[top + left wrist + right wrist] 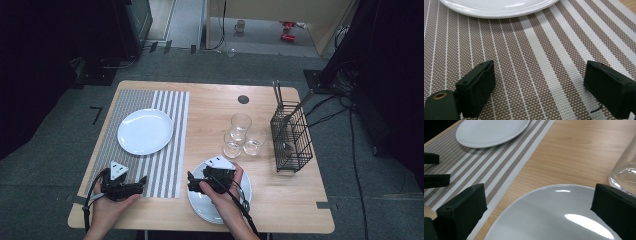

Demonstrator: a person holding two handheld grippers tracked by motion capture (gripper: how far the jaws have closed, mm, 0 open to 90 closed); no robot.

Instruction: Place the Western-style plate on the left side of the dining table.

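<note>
Wooden table (280, 175): right gripper (192, 184) jaws open over near plate (202, 205), aiming nine o'clock toward placemat (167, 175); left gripper (141, 183) open, empty.

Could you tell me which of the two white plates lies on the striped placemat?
The far-left plate lies on the placemat; the near plate sits on bare wood.

Table (280, 200) is evenly lit from overhead, but the room around it goes almost black. High view is soft and low-res. Near plate (564, 220) shows bright glare streaks in the right gripper view, and the jaws there look a bit blurry. Mat (536, 62) weave is sharp.
</note>
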